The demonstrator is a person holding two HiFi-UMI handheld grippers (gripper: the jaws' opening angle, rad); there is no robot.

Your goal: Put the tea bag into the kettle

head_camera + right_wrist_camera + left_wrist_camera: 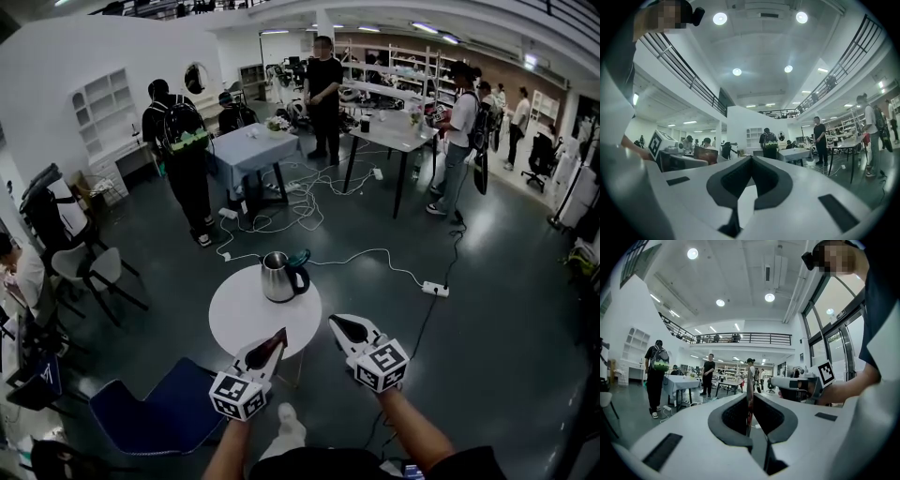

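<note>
Tea bag: light, thin, limp; pinched in left tongs, short of kettle.
Right tongs: clenched, empty, near kettle.
Hold: top edge, gently.

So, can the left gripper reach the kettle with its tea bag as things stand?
Probably yes: the left gripper, shut on the tea bag, points at the kettle with only table top between them, and the lid looks open.

Bright even light from round ceiling lamps; sheen on floor beneath; fisheye warp, dark corners.
</note>
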